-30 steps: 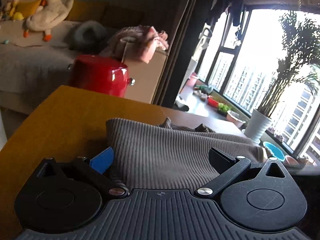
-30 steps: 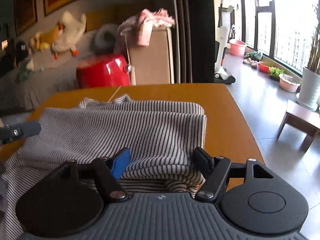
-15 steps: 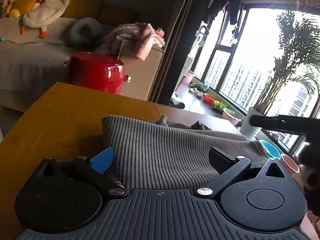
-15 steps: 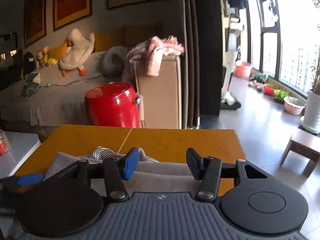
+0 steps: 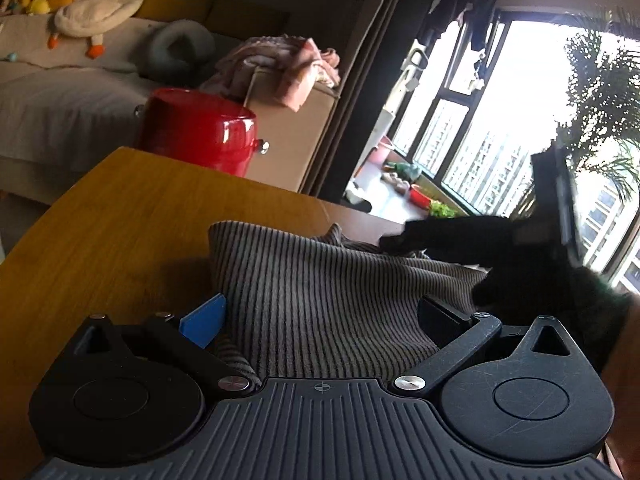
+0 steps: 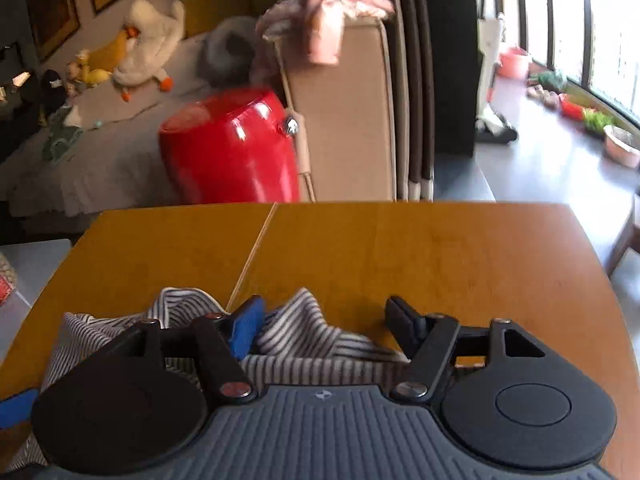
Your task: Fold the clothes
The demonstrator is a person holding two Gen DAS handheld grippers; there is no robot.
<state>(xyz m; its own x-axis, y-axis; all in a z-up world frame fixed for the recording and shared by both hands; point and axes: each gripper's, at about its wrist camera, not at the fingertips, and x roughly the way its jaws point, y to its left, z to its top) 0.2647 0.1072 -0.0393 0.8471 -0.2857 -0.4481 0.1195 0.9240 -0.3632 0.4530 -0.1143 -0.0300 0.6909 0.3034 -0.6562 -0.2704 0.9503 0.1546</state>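
1. A striped knit garment (image 5: 320, 300) lay bunched in layers on the wooden table (image 5: 120, 240), near the front edge, between the two handheld grippers.
2. The left gripper (image 5: 320, 316) sat low over the cloth with its jaws spread wide and nothing pinched between them.
3. The right gripper (image 6: 324, 320) hung just above the garment's rumpled far edge (image 6: 296, 320), jaws also apart and holding nothing.
4. The work appeared to be mid-fold: layers were stacked, but the far edge stood up in peaks. A next move would likely call for closing on a loose edge and drawing it flat.
5. Compared with a second earlier, the right gripper had pulled back so that far less cloth lay ahead of it, and it showed dark at the right of the left view (image 5: 460, 236).
6. A red pot (image 6: 232, 148) stood beyond the table.
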